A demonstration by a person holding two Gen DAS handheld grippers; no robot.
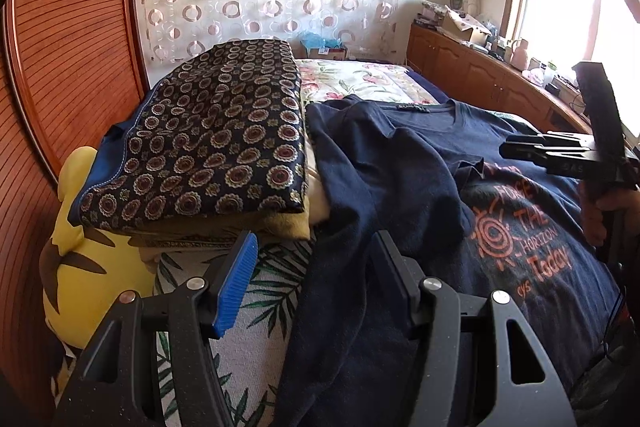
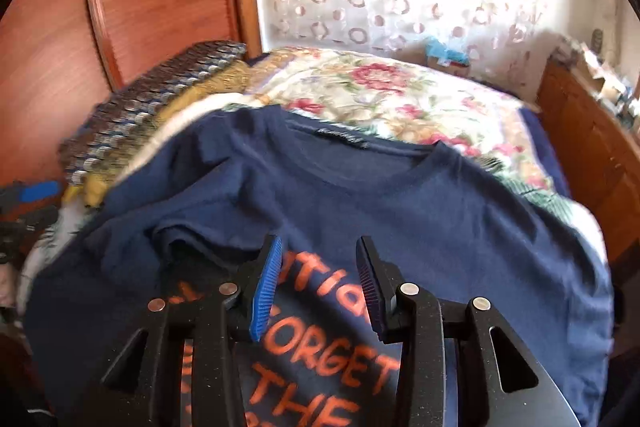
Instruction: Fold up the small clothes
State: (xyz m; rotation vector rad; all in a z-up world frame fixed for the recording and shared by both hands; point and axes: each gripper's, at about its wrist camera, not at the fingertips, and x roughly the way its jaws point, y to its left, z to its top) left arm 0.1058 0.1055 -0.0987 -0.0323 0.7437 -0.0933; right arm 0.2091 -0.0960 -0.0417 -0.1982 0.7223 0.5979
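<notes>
Our navy T-shirt [image 2: 360,195] lies across the bed [image 2: 400,87], one sleeve folded in; most folding remains. Left tool [image 1: 316,267] and right tool [image 2: 318,279] hover apart, empty.

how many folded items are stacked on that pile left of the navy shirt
2 visible: a medallion-print cloth on top, a mustard-yellow one directly beneath. More may be hidden under them.

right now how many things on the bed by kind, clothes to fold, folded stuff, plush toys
clothes to fold: 1, the navy tee
folded stuff: 2, patterned cloth on a yellow one
plush toys: 1, yellow plush
total: 4
</notes>
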